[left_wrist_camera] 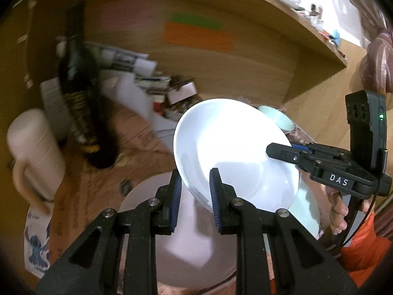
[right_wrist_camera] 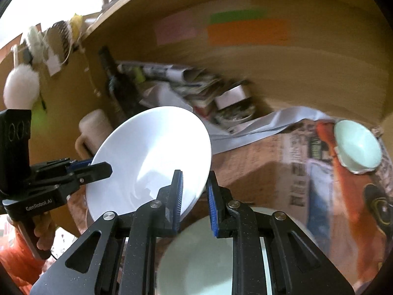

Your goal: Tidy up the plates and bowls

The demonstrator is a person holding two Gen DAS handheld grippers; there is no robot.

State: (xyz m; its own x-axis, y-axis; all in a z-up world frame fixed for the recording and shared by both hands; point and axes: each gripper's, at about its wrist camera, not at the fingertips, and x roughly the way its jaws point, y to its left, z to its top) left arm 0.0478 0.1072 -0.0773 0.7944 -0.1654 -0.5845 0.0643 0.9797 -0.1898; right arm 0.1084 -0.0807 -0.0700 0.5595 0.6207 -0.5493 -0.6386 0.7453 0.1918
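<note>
A white plate (left_wrist_camera: pixel 233 152) (right_wrist_camera: pixel 152 157) is held tilted in the air between both grippers. My left gripper (left_wrist_camera: pixel 195 191) has its blue pads around the plate's near rim. My right gripper (right_wrist_camera: pixel 194 194) grips the opposite rim and also shows in the left wrist view (left_wrist_camera: pixel 282 151); the left gripper shows in the right wrist view (right_wrist_camera: pixel 98 169). Below lie a pinkish-white plate (left_wrist_camera: pixel 191 245) and a pale green plate (right_wrist_camera: pixel 203 258) (left_wrist_camera: pixel 309 211). A small mint bowl (right_wrist_camera: pixel 356 145) (left_wrist_camera: pixel 280 119) sits on the table at the far right.
A dark bottle (left_wrist_camera: pixel 81 93) and a cream lidded mug (left_wrist_camera: pixel 34 147) stand at the left. Papers and small boxes (right_wrist_camera: pixel 208 91) are piled against the wooden back wall. Newspaper (right_wrist_camera: pixel 294 167) covers the table. A shelf (left_wrist_camera: pixel 294 29) overhangs above.
</note>
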